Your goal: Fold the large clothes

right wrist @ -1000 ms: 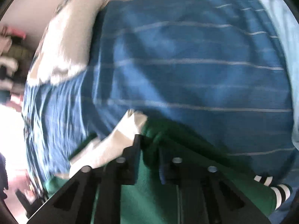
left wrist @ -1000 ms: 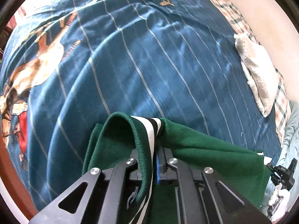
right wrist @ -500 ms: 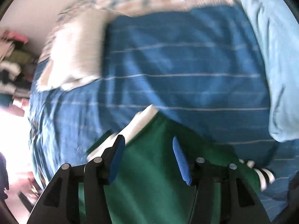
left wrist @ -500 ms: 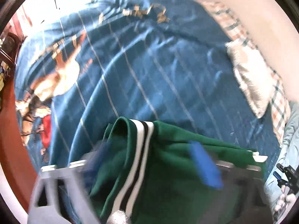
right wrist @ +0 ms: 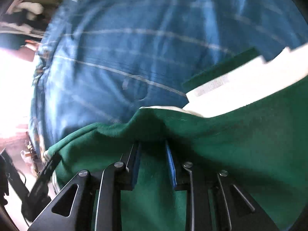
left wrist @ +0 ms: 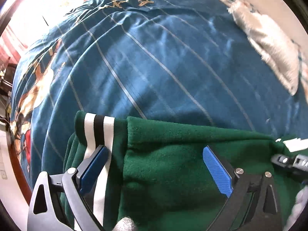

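Green garment (left wrist: 173, 165): lies on blue striped bedspread (left wrist: 154, 67), at near edge of both views. Fleece-like surface; white-black-white striped band (left wrist: 99, 130) at its left end, hanging over folded edge. White panel (right wrist: 240, 84) along its far edge in right wrist view, with dark green strip just beyond.

Left gripper (left wrist: 156, 165): jaws spread wide apart, blue pads (left wrist: 217, 171) clear of each other. Positioned over garment; left pad just beside striped band, right pad above plain green cloth. No cloth clamped between pads.

Right gripper (right wrist: 153, 154): jaws partly apart, narrow gap between blue pads. Raised ridge of green cloth sits at fingertips; contact with pads cannot be confirmed owing to blur and shadow. Grip state: cannot tell.

White fluffy pillow (left wrist: 269, 44): on far right of bedspread in left wrist view, well apart from garment.

Right gripper body visible at right edge of left wrist view, near white corner of garment.
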Available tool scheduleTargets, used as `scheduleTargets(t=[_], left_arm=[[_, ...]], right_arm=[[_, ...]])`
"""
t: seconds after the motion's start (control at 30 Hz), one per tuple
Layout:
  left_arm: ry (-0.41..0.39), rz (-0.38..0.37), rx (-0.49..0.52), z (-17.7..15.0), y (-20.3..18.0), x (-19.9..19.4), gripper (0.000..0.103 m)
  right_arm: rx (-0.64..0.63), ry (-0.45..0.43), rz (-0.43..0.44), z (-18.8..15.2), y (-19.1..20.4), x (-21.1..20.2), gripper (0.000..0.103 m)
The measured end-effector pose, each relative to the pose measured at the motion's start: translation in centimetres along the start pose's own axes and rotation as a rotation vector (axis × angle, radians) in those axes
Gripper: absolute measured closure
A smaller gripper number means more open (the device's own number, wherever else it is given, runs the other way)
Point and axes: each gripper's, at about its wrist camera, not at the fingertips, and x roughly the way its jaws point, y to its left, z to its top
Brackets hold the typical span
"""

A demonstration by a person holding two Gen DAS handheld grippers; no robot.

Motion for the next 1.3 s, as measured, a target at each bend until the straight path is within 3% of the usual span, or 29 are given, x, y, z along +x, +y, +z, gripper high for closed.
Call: scheduleTargets(t=[0.07,0.13,0.2,0.3,0.33,0.37,0.47,0.57,0.67,0.73,0.83,0.87,0.93,1.0,1.03,1.07,1.2,1.3], left_arm=[[-0.003,-0.001,0.014,-0.1,0.2,-0.7,0.002],[0.000,-0.057,-0.032,-0.7,1.3,-2.5,0.002],[0.003,-0.100,-0.080,-2.1,2.6,-4.9,0.002],[0.013,-0.074,-0.115,-5.8,4.4,-8.3,0.002],[0.025,-0.052,-0.125,-7.3,5.1,-8.9,0.002],[0.044,-0.026,-0.142,-8.7,5.9,-9.2,0.002],[0.119,-0.010,-0.241,-12.6,8.4,-9.8,0.002],[0.124,-0.078,-0.380,-16.8,10.5,-11.3,0.002],[0.166,-0.192,-0.505,-20.3,11.0,-10.3,0.002],[0.199,-0.287,-0.604,-21.4,10.8,-8.6,0.002],[0.142,-0.354,-0.688,-20.7,10.2,-6.2,0.003],[0.111,-0.348,-0.694,-20.0,10.1,-5.7,0.014],[0.069,-0.293,-0.743,-18.5,10.5,-4.9,0.024],[0.041,-0.290,-0.836,-17.8,11.1,-4.7,0.045],[0.022,-0.295,-0.834,-17.0,11.1,-4.9,0.063],[0.007,-0.301,-0.806,-16.2,10.9,-5.3,0.067],[-0.091,-0.306,-0.665,-11.3,10.3,-7.5,0.069],[-0.096,-0.312,-0.628,-8.3,10.9,-6.0,0.069]], right_arm=[[0.027,0.012,0.050,0.0,-0.5,-1.7,0.076],[0.036,-0.014,0.106,-1.2,-1.6,-4.9,0.075],[0.026,-0.047,0.092,-2.7,-3.0,-7.3,0.067],[0.006,-0.093,-0.057,-5.6,-5.4,-9.1,0.067],[0.012,-0.072,-0.151,-6.4,-7.0,-8.1,0.067],[0.033,-0.017,-0.179,-6.6,-8.8,-6.5,0.067],[0.211,0.025,-0.001,-6.4,-12.9,-6.0,0.066],[0.295,0.019,0.110,-6.4,-14.4,-8.1,0.063],[0.292,-0.019,0.108,-8.4,-14.7,-10.2,0.054],[0.278,-0.008,0.096,-10.0,-15.0,-10.2,0.054],[0.265,0.012,0.096,-12.0,-14.8,-8.9,0.054],[0.259,0.016,0.096,-12.9,-14.9,-8.7,0.054],[0.245,0.020,0.094,-13.6,-14.0,-7.7,0.054],[0.230,0.025,0.095,-14.5,-13.7,-7.8,0.054],[0.224,0.026,0.103,-14.7,-13.4,-7.8,0.054],[0.218,0.029,0.105,-14.8,-13.1,-7.7,0.054],[0.173,0.027,0.108,-15.4,-11.8,-8.3,0.054],[0.126,0.011,0.082,-15.2,-11.1,-9.2,0.054]])
